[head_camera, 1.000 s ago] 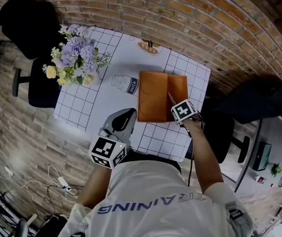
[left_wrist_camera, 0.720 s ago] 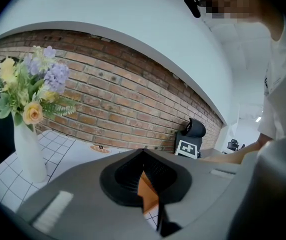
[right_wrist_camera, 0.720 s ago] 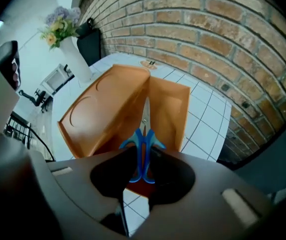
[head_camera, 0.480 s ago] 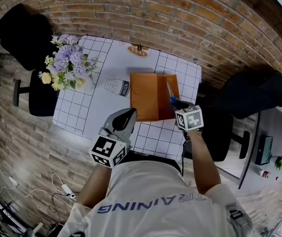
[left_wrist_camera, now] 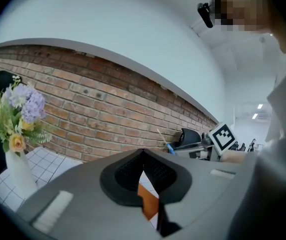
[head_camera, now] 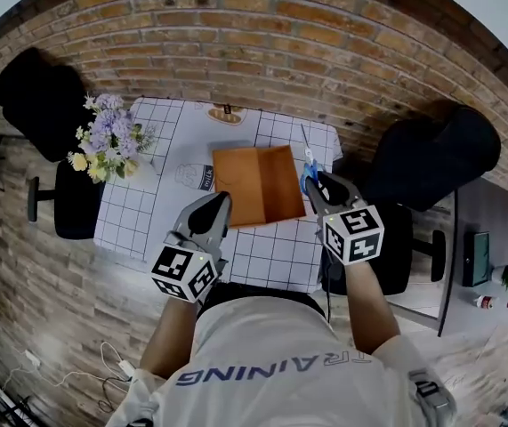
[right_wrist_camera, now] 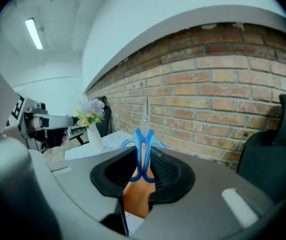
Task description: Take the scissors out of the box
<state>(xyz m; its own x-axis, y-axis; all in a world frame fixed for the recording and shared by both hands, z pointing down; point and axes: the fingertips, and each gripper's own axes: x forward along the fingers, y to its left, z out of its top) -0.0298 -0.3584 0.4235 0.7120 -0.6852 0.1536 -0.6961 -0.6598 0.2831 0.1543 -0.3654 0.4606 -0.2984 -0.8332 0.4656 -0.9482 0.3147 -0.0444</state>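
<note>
The blue-handled scissors (head_camera: 308,156) are up in the air past the right edge of the open orange box (head_camera: 254,185), blades pointing away from me. My right gripper (head_camera: 318,183) is shut on their handles; in the right gripper view the scissors (right_wrist_camera: 145,134) stand blades-up between the pads of the right gripper (right_wrist_camera: 144,151). My left gripper (head_camera: 215,203) hovers over the table's front edge, near the box's front left corner, with its jaws together and nothing in them. A sliver of the box (left_wrist_camera: 148,199) shows below the tips of the left gripper (left_wrist_camera: 143,154).
A vase of flowers (head_camera: 102,145) stands at the left of the white gridded table (head_camera: 147,216). A milk carton (head_camera: 198,176) lies left of the box. Black chairs stand at the right (head_camera: 423,163) and the far left (head_camera: 44,96). A brick wall runs behind the table.
My right gripper has lifted the scissors up out of the box and tipped from pointing down toward level. The left gripper has risen a little.
</note>
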